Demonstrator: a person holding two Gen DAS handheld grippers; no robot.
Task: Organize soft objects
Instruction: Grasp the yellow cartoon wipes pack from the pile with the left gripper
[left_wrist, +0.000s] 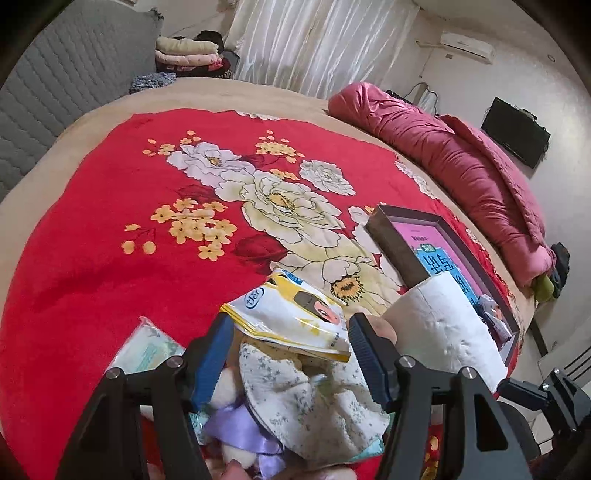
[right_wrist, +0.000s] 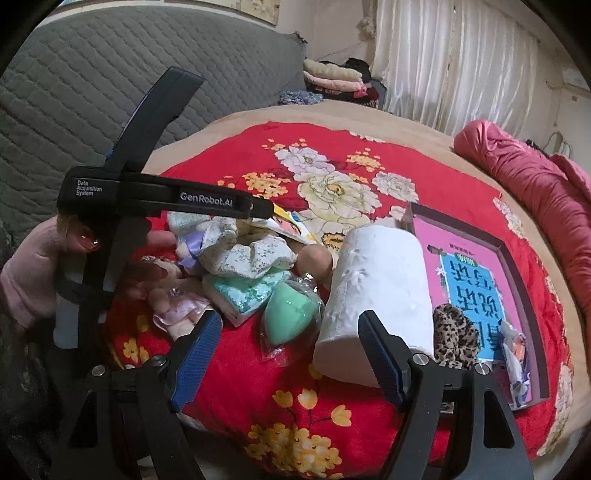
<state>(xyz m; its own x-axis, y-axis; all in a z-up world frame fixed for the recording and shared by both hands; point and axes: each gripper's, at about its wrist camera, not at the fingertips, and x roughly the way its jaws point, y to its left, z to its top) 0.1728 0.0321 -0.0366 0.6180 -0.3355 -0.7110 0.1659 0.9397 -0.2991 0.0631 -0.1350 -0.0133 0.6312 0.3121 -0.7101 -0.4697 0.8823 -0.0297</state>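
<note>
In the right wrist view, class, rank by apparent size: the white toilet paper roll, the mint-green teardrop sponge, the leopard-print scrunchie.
1. White toilet paper roll, clearly largest.
2. Mint-green teardrop sponge and leopard-print scrunchie look alike in size; the scrunchie is partly hidden, so I won't rank them.

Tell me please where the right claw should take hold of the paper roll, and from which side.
Grip the paper roll across its round middle, coming from the near end that faces the right claw. It lies tilted, its far end against the box rim, so the curved sides are free. The claw is open, probably wide enough; squeeze gently, it looks soft.
</note>
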